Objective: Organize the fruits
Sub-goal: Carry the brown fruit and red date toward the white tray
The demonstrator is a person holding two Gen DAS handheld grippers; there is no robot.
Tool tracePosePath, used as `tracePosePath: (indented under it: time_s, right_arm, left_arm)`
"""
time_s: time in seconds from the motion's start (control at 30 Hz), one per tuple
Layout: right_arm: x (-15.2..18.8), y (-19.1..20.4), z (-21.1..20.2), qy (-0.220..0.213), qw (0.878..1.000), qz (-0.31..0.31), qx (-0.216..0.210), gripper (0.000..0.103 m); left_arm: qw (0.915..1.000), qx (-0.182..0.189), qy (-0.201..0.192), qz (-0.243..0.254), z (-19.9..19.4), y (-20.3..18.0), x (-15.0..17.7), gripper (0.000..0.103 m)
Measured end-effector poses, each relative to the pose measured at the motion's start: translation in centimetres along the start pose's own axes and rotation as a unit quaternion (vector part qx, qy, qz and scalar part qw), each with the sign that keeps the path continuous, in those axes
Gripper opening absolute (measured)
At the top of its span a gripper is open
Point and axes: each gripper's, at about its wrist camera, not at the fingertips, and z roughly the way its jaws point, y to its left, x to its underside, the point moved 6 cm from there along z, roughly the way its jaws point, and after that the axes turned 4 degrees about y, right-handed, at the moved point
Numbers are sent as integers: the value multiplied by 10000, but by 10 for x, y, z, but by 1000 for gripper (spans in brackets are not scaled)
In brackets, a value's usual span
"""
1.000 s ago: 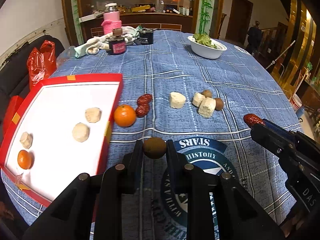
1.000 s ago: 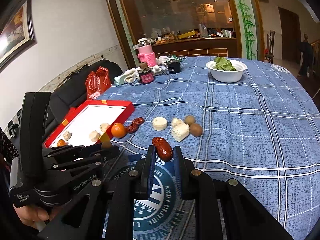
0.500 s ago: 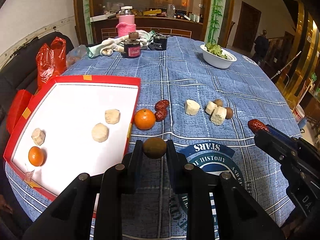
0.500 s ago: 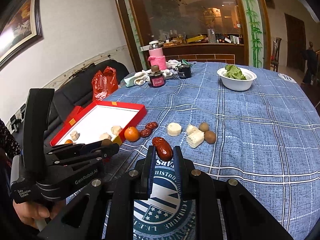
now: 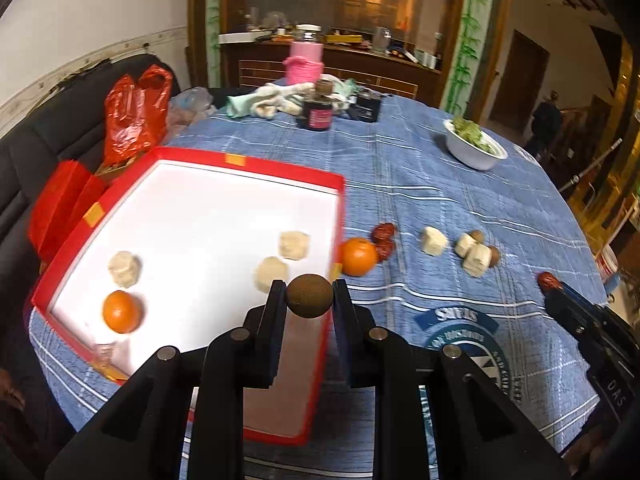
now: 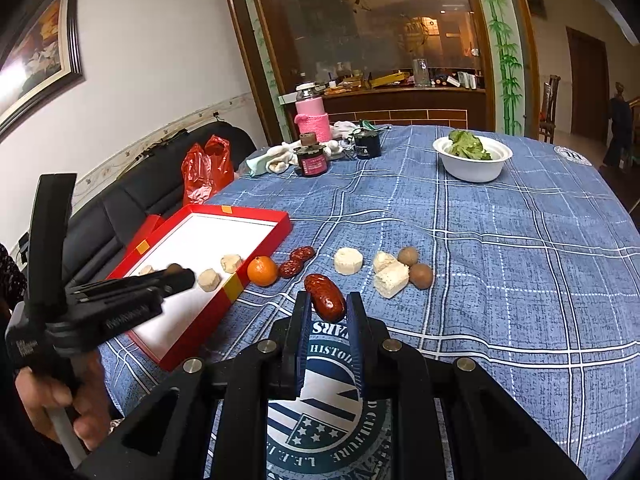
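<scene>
On the blue plaid tablecloth (image 6: 500,264), the left gripper (image 5: 309,296) pinches a brown fruit (image 5: 309,295) above the red tray (image 5: 280,170), while the right gripper (image 6: 326,300) clamps a red date (image 6: 325,296).

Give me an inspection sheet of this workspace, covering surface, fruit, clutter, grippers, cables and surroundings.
Surface: round table under a blue plaid tablecloth.
Job's things: shallow red box with white floor holds one small orange and three pale chunks; on the cloth lie another orange, two red dates, three pale chunks and two brown round fruits.
Clutter: white bowl of greens, dark jars, pink knitted bottle, rags.
Grippers: left hand-held gripper shut on a brown round fruit near the box edge; right hand-held gripper shut on a glossy red date.
Cables: nothing seen.
Surroundings: black sofa, red plastic bag, wooden cabinet.
</scene>
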Motion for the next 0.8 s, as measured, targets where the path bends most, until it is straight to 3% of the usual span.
tracePosePath:
  time_s: [0.47, 0.8]
  right_arm:
    - [-4, 31, 11, 56, 9993, -198, -303, 18]
    - [-18, 80, 36, 155, 9963, -515, -670, 18]
  left_arm:
    - [9980, -424, 57, -470, 9, 46, -3, 20]
    - [9963, -567, 61, -645, 14, 65, -6, 20]
